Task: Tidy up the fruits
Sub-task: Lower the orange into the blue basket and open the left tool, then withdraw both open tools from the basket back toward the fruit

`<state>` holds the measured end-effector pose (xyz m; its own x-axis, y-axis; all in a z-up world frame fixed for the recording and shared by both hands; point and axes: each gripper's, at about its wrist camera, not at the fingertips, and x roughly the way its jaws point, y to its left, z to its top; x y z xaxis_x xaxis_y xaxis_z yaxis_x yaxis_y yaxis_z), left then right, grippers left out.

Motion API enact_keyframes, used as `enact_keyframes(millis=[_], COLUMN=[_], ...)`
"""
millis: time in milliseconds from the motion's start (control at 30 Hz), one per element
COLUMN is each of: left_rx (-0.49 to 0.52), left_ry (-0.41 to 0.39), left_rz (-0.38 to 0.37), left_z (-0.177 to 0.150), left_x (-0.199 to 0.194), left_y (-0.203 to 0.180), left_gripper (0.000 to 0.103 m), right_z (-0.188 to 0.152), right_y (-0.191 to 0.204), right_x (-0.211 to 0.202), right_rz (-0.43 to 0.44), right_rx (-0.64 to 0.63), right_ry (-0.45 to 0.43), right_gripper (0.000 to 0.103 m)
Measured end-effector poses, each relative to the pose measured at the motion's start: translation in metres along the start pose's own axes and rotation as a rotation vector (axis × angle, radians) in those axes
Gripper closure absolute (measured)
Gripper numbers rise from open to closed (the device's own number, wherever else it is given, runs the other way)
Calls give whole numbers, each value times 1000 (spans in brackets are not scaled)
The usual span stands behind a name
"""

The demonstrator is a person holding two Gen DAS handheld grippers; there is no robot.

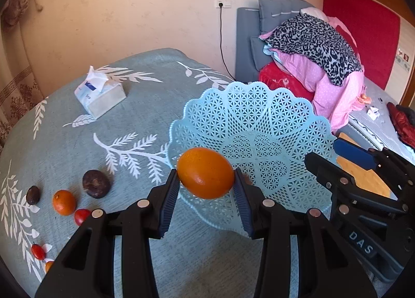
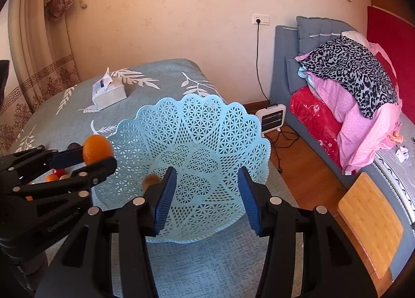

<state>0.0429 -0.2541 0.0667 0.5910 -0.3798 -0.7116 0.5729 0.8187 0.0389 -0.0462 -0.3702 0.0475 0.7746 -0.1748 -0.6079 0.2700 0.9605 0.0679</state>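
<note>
Orange citrus (image 1: 206, 172) sat clamped in the left gripper (image 1: 207, 189), at the basket's (image 1: 272, 116) seven-o'clock rim. Right gripper (image 2: 206, 194) hovered wide apart, empty. Releasing there risked it rolling off onto the cloth (image 1: 77, 147) toward remaining fruit (image 1: 64, 202).

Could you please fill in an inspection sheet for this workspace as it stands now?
Surface: table under a blue-grey leaf-print cloth.
Job's things: light-blue lattice basket; orange; a smaller orange, two dark fruits and small red tomatoes lying loose on the cloth.
Clutter: tissue pack.
Grippers: left hand-held gripper shut on the orange at the basket's rim; right hand-held gripper open over the basket, holding nothing.
Cables: black cord from the wall socket.
Surroundings: bed with piled bedding, small heater, curtain.
</note>
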Motion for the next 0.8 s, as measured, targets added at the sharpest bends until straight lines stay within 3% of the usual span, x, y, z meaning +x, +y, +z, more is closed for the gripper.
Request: enact_keyframes(millis=[133, 200, 467, 733, 800], left_rx=[6, 2, -29, -51, -53], left_ry=[9, 3, -33, -65, -80], left_rz=[-3, 1, 32, 47, 53], left_z=[1, 1, 3, 0, -3], left_x=[6, 5, -4, -17, -23], left_y=[-3, -3, 9, 21, 24], left_gripper=[59, 48, 27, 21, 16], right_z=[0, 0, 0, 1, 1], right_y=[-1, -1, 0, 7, 8], right_x=[-1, -2, -3, -5, -5], right_rz=[-11, -14, -13, 1, 3], right_rx=[0, -1, -2, -11, -12], right_ry=[-7, -10, -12, -9, -9], right_gripper=[43, 43, 42, 42, 42])
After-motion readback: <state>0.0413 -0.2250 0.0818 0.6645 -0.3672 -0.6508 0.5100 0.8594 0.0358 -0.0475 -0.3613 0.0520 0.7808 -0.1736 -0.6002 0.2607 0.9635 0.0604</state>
